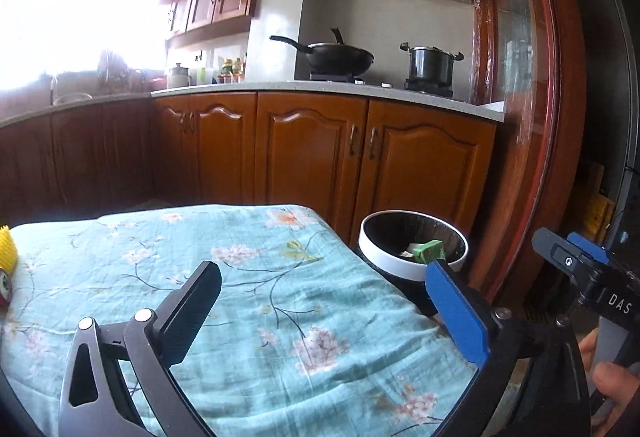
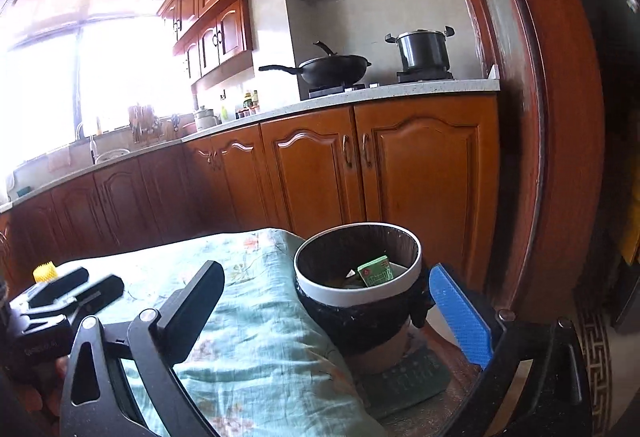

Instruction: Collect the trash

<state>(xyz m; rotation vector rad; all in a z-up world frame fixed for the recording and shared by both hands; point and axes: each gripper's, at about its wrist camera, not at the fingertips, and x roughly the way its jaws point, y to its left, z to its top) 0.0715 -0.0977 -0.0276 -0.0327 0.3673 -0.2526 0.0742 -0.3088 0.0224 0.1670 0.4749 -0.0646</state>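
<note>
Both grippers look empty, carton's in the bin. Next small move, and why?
Probably swing the left gripper left toward the yellow spiky item and the red can at the table's left edge. Both grippers are open and empty, the green carton already lies in the trash bin, and those two remain on the floral cloth.

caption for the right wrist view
Open right gripper before a bin holding a green carton, beside the floral cloth.

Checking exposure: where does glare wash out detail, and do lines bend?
Left wrist view: the window blows out white, hazing the sink corner; the door frame bows. Right wrist view: same window glare, milder; the bin stays sharp, the frame curves.
</note>
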